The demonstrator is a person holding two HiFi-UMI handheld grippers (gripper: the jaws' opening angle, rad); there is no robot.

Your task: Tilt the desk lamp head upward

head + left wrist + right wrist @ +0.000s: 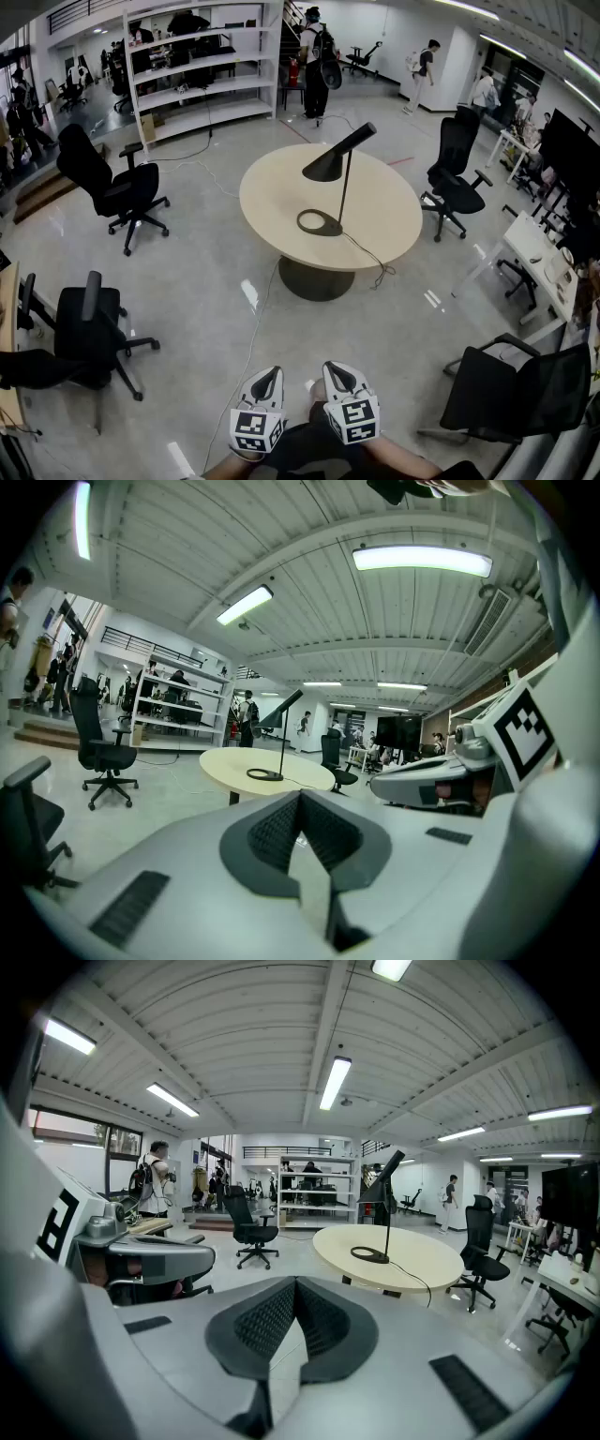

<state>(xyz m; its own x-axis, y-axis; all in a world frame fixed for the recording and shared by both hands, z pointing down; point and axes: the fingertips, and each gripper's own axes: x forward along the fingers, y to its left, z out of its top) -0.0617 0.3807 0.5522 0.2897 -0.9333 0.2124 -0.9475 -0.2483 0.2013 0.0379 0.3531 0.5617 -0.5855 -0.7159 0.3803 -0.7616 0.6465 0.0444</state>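
Note:
A black desk lamp stands on a round beige table a few steps ahead of me. Its cone head slopes down to the left from a thin stem, above a ring base. The lamp shows small and far off in the left gripper view, and the lamp is just as distant in the right gripper view. Both grippers hang low in front of my body, side by side. My left gripper is shut and empty. So is my right gripper.
The lamp's cable trails over the table's near right edge. Black office chairs stand around. White shelving and several people are at the back. A white desk is at the right.

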